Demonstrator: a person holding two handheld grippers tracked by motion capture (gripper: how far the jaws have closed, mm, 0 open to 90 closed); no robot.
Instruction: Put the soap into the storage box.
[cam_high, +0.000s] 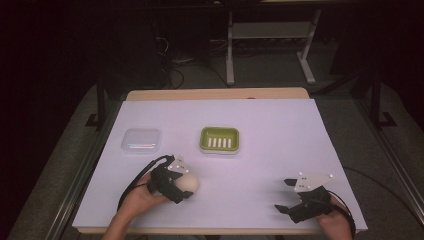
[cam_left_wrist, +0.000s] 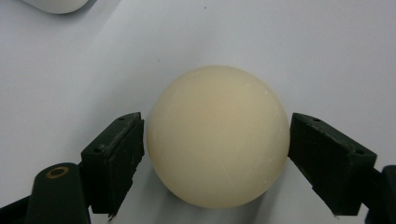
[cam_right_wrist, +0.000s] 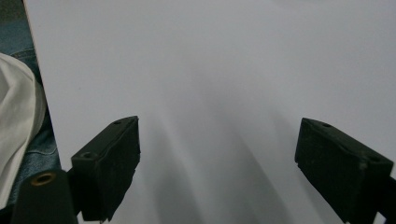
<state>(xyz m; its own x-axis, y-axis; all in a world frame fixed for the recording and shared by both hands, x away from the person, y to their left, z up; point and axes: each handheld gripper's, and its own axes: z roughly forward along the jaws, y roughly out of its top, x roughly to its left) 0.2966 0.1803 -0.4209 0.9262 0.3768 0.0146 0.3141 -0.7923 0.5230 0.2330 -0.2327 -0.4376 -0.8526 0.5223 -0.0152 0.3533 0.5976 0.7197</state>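
A smooth cream ball (cam_high: 190, 183) rests on the white table near the front left. My left gripper (cam_high: 184, 189) reaches around it, and in the left gripper view the ball (cam_left_wrist: 217, 135) sits between the two black jaws, which touch its sides. My right gripper (cam_high: 283, 195) is at the front right, a little above the table, open. Nothing lies between its wide-apart jaws in the right gripper view (cam_right_wrist: 217, 163), just bare white surface.
A green soap dish (cam_high: 204, 140) with white slots stands mid-table, and a clear plastic box (cam_high: 141, 141) lies to its left. The table's front edge (cam_right_wrist: 42, 93) runs beside the person's jeans and white cloth (cam_right_wrist: 16, 126). A white rounded object (cam_left_wrist: 58, 4) peeks in beyond the ball.
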